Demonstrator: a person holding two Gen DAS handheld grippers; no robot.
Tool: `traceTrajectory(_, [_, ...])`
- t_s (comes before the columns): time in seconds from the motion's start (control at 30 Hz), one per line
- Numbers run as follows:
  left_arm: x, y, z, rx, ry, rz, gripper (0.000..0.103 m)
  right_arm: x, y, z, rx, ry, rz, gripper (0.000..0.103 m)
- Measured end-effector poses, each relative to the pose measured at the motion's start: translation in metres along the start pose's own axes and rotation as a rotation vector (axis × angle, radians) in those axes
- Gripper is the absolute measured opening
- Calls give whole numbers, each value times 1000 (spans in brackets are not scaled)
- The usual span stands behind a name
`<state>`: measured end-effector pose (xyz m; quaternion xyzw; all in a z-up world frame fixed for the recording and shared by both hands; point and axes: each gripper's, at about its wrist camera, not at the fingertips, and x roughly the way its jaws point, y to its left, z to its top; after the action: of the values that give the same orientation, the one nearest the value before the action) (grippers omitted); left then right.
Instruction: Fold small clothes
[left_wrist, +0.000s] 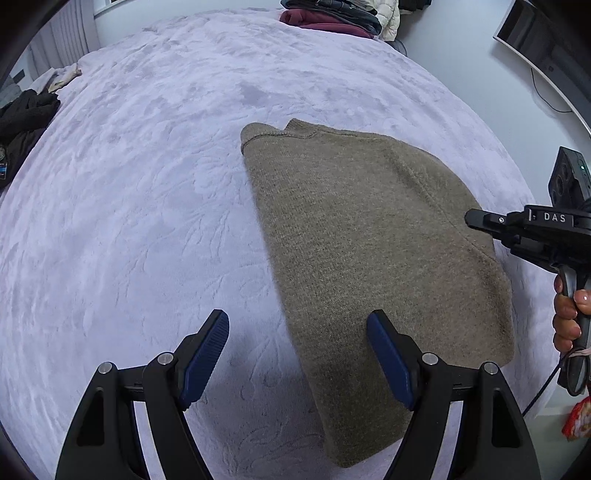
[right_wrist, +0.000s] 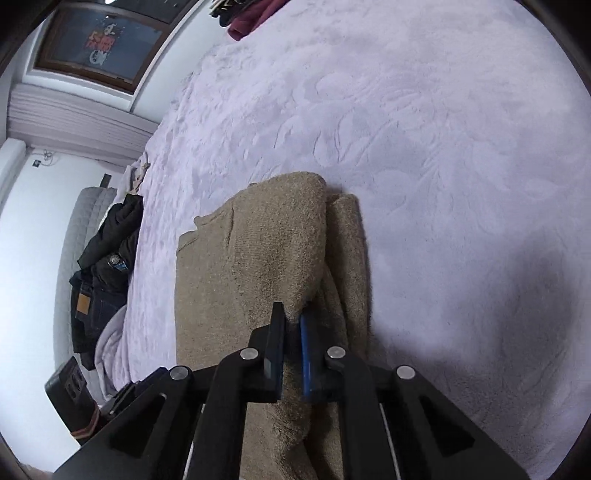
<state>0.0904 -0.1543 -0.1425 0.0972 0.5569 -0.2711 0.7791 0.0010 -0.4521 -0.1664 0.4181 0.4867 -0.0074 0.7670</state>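
An olive-brown knit sweater (left_wrist: 369, 251) lies partly folded on the pale lilac bedspread (left_wrist: 147, 184). My left gripper (left_wrist: 297, 325) is open and empty, hovering above the sweater's near left edge. My right gripper (right_wrist: 293, 317) is shut on a fold of the sweater (right_wrist: 266, 251), lifting its side edge a little. In the left wrist view the right gripper (left_wrist: 476, 218) comes in from the right at the sweater's right edge.
Dark clothes (left_wrist: 22, 122) are piled at the bed's left side, also shown in the right wrist view (right_wrist: 107, 258). A maroon garment and other clothes (left_wrist: 325, 18) lie at the far end. A monitor (left_wrist: 546, 44) stands at the right.
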Motion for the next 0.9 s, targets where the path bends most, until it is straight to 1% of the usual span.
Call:
traceTrajectory(0.07, [6, -1, -1, 7, 12, 10, 79, -3, -6, -2, -3, 12, -17, 7])
traceTrajectory(0.13, [9, -6, -2, 20, 10, 17, 79, 7, -18, -6, -3, 44, -67, 7])
traceTrajectory(0.17, [9, -9, -3, 31, 7, 33, 79, 12, -22, -8, -11, 56, -83, 7])
traceTrajectory(0.2, [7, -12, -3, 37, 5, 44, 79, 15, -24, -11, -10, 58, -90, 7])
traceTrajectory(0.27, [2, -13, -3, 45, 3, 52, 79, 9, -26, -13, 39, 31, -76, 8])
traceTrajectory(0.3, [0, -13, -4, 46, 7, 56, 79, 1, -25, -15, 56, 18, -85, 18])
traceTrajectory(0.33, [-3, -12, -4, 48, 9, 61, 79, -6, -23, -18, 60, 12, -111, 19])
traceTrajectory(0.4, [-10, -9, -5, 45, 4, 74, 79, -23, -12, -25, 32, -1, -146, 19])
traceTrajectory(0.43, [-14, -7, -6, 43, 1, 83, 79, -33, -4, -30, 10, -18, -143, 19])
traceTrajectory(0.5, [-19, -4, -8, 41, 5, 107, 79, -52, 17, -42, -49, -50, -99, 19])
traceTrajectory(0.57, [-21, -1, -10, 36, 11, 130, 79, -56, 35, -54, -103, -42, -76, 19])
traceTrajectory(0.63, [-23, 1, -13, 32, 23, 134, 79, -45, 43, -62, -139, -17, -117, 19])
traceTrajectory(0.67, [-24, 2, -14, 28, 28, 137, 79, -37, 41, -67, -146, -4, -163, 19])
traceTrajectory(0.7, [-26, 3, -16, 25, 30, 137, 79, -29, 33, -70, -129, 10, -210, 17])
traceTrajectory(0.73, [-29, 5, -17, 20, 31, 136, 79, -23, 22, -72, -93, 14, -231, 15])
traceTrajectory(0.77, [-32, 6, -19, 17, 34, 135, 79, -22, 9, -75, -41, 14, -228, 11])
traceTrajectory(0.83, [-39, 9, -22, 11, 35, 131, 79, -30, -12, -82, 71, 7, -196, 10])
traceTrajectory(0.87, [-43, 10, -24, 8, 36, 130, 79, -37, -16, -85, 97, -3, -211, 19])
traceTrajectory(0.9, [-46, 11, -25, 7, 38, 128, 85, -44, -16, -89, 102, -5, -233, 24])
